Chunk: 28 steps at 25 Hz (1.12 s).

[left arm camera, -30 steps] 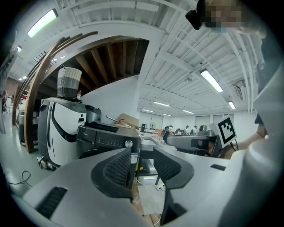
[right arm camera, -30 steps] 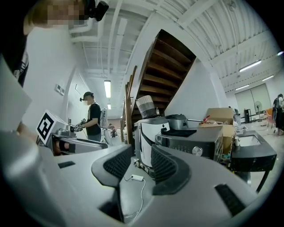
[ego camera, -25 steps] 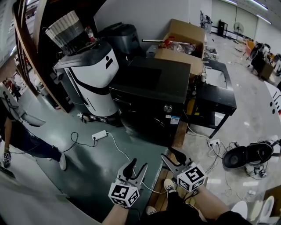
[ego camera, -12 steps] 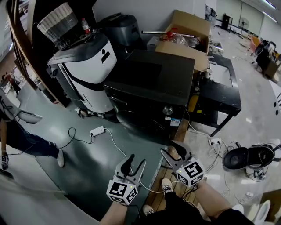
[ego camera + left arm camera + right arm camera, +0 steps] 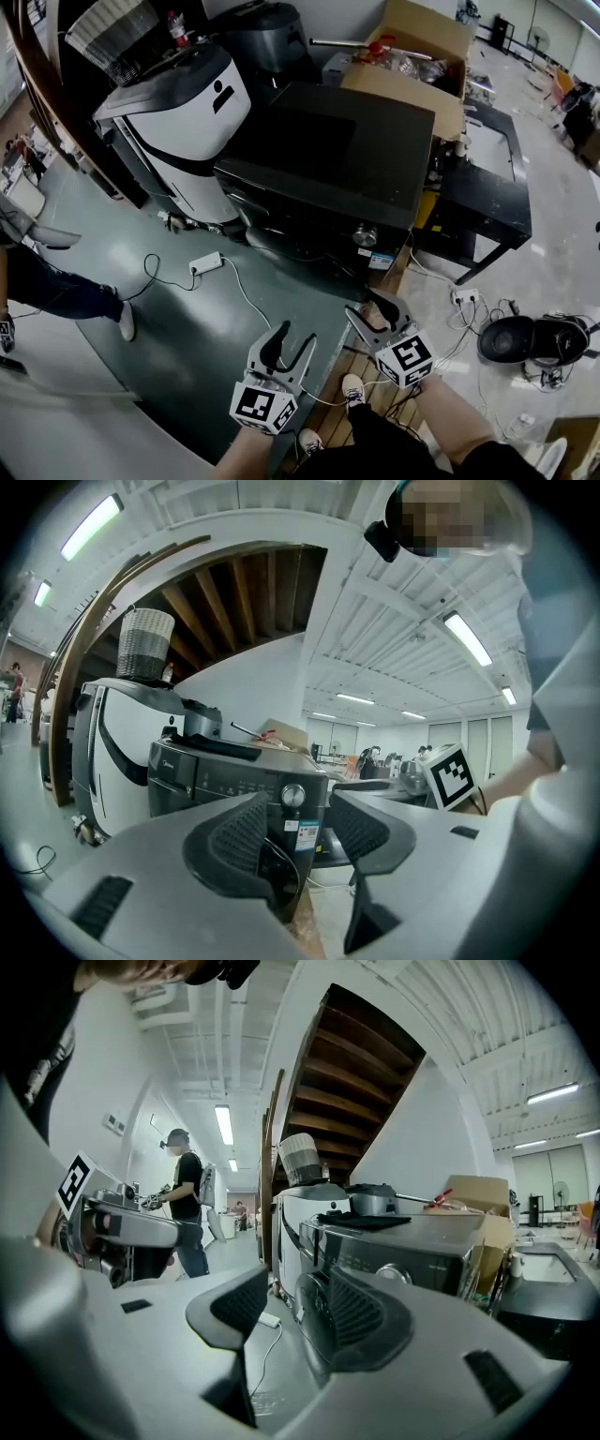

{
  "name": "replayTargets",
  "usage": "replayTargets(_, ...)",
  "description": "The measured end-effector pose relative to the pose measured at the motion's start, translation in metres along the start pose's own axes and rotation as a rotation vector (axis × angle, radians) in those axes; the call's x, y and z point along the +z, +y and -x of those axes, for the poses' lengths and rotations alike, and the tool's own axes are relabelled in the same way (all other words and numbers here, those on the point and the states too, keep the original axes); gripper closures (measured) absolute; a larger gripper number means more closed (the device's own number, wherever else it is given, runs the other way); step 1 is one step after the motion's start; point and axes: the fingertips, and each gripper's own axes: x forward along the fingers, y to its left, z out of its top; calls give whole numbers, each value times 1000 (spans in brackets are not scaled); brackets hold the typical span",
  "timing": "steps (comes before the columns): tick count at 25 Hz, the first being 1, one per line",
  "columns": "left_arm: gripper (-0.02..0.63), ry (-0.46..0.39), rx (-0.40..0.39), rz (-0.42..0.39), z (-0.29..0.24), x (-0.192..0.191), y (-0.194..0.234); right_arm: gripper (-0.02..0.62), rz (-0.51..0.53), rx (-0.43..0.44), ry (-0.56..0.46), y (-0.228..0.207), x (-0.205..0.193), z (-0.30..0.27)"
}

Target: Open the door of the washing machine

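Stepping nearer to the big black box-shaped washing machine (image 5: 328, 159), the person is bringing the left hand-held gripper (image 5: 293, 339) and right hand-held gripper (image 5: 373, 314) toward its shut round door (image 5: 309, 1312), both wide and empty, the right one's jaws just opening more.

The washing machine (image 5: 328, 178) was black, with a silver knob (image 5: 365, 235). The appliance (image 5: 183, 122) next to it was white with a black curved band, and the woven basket (image 5: 112, 28) was striped grey and white. The cardboard box (image 5: 417, 56) was tan. The floor (image 5: 169, 328) was dull green, and the power strip (image 5: 206, 263) and its cable were white. The left gripper (image 5: 294, 337) and right gripper (image 5: 375, 314) were grey with black ribbed pads (image 5: 239, 832). Each marker cube (image 5: 264, 406) was white with black square patterns.
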Motion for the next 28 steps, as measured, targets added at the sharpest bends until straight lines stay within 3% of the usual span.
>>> replayTargets(14, 383, 46, 63, 18, -60, -31, 29, 388, -43, 30, 106, -62, -81, -67)
replayTargets(28, 377, 75, 116, 58, -84, -70, 49, 388, -64, 46, 246, -96, -174, -120)
